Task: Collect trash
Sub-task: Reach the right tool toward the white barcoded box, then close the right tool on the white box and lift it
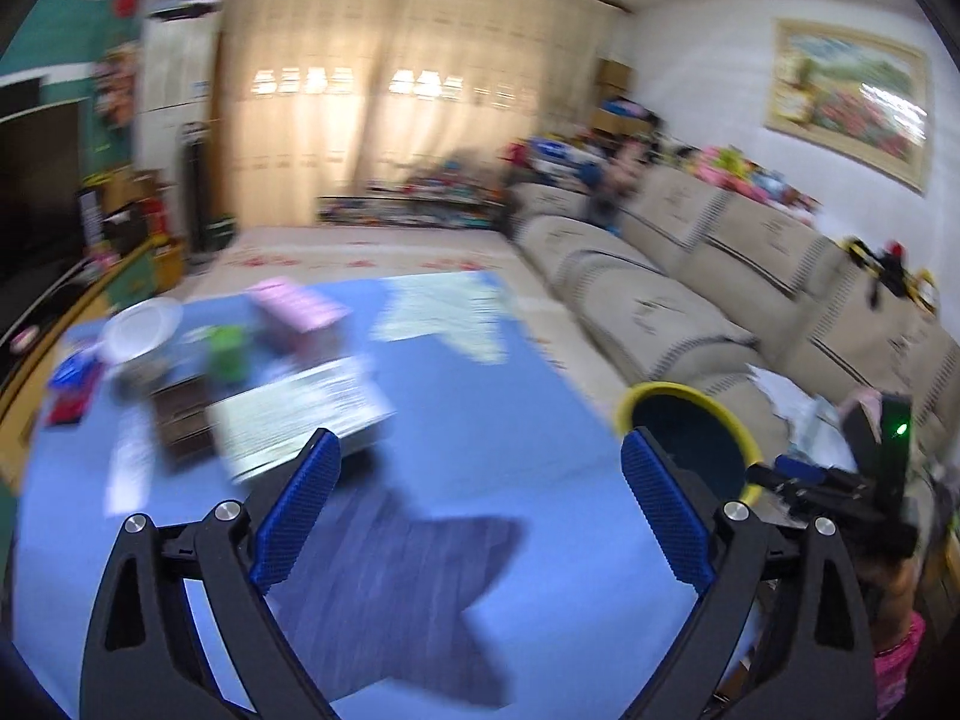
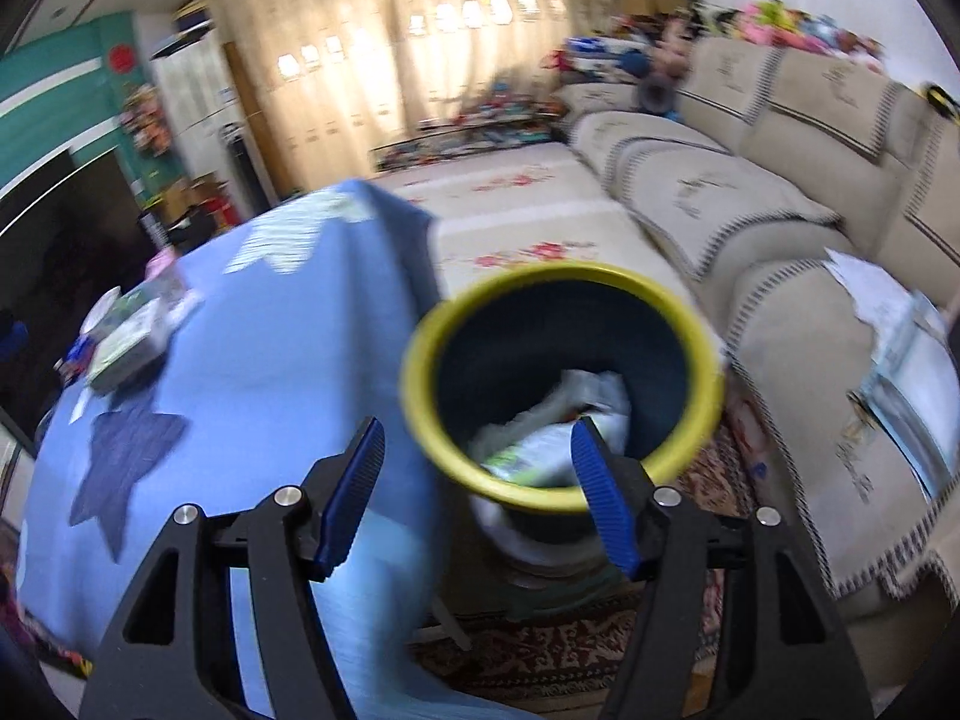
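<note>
Left gripper (image 1: pixel 474 516): jaws spread, empty, above the blue tablecloth (image 1: pixel 480 408).
Right gripper (image 2: pixel 474 480): jaws spread, empty, over the bin.
Yellow-rimmed bin (image 2: pixel 420 420): right of table; crumpled trash (image 2: pixel 558 420) inside.
Remaining litter (image 1: pixel 300 414): far-left tabletop.
Risk: blurred views suggest fast motion; a hasty grab could seize a non-trash item.
</note>
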A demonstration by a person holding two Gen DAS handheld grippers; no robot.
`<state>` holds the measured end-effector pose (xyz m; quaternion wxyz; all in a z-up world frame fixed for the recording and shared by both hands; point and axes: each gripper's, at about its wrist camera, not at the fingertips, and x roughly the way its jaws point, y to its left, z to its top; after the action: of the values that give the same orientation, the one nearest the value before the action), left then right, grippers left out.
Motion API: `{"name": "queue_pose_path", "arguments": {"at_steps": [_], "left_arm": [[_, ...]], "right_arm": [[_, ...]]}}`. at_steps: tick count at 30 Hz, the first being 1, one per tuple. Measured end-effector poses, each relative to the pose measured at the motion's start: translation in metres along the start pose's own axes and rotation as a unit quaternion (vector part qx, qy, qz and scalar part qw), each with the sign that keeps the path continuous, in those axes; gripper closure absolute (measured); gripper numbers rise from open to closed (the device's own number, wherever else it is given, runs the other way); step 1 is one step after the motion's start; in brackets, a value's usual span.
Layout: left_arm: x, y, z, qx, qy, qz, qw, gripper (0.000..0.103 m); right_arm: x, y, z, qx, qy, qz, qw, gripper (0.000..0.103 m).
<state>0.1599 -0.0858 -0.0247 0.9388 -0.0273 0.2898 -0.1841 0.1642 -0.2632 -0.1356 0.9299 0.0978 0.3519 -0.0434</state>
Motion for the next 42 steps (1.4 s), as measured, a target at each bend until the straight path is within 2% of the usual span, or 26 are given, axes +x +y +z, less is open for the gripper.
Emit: {"name": "queue_pose_path", "arguments": {"at_steps": [6, 11, 14, 17, 21, 26, 31, 35, 38, 42], "left_arm": [[-0.054, 0.087, -0.031, -0.058, -0.031, 0.080, 0.9946, 0.010], [-0.095, 0.152, -0.049, -0.099, -0.052, 0.134, 0.9846, 0.010], [-0.109, 0.176, -0.056, -0.117, -0.056, 0.155, 0.9794, 0.010], [-0.119, 0.194, -0.062, -0.129, -0.058, 0.164, 0.9763, 0.010], [-0.130, 0.213, -0.070, -0.137, -0.062, 0.175, 0.9730, 0.010], [-0.129, 0.228, -0.077, -0.156, -0.059, 0.169, 0.9715, 0.010], [-0.121, 0.221, -0.078, -0.156, -0.050, 0.161, 0.9734, 0.010], [-0.117, 0.218, -0.076, -0.156, -0.051, 0.157, 0.9739, 0.010], [-0.115, 0.215, -0.075, -0.154, -0.052, 0.153, 0.9747, 0.010], [-0.114, 0.215, -0.074, -0.152, -0.049, 0.150, 0.9756, 0.010]], "right_arm": [[0.022, 0.106, 0.026, -0.071, 0.000, 0.074, 0.995, 0.041], [0.047, 0.217, 0.037, -0.143, 0.002, 0.135, 0.980, 0.041], [0.065, 0.277, 0.036, -0.188, 0.002, 0.139, 0.972, 0.041], [0.082, 0.310, 0.031, -0.204, 0.016, 0.136, 0.969, 0.041], [0.094, 0.334, 0.026, -0.215, 0.024, 0.127, 0.968, 0.041], [0.105, 0.355, 0.022, -0.238, 0.013, 0.089, 0.967, 0.041], [0.116, 0.367, 0.017, -0.251, 0.012, 0.066, 0.966, 0.041], [0.121, 0.380, 0.009, -0.288, -0.002, 0.031, 0.957, 0.041], [0.126, 0.369, 0.007, -0.299, 0.001, 0.012, 0.954, 0.041], [0.122, 0.320, 0.014, -0.280, 0.012, -0.003, 0.960, 0.041]]}}
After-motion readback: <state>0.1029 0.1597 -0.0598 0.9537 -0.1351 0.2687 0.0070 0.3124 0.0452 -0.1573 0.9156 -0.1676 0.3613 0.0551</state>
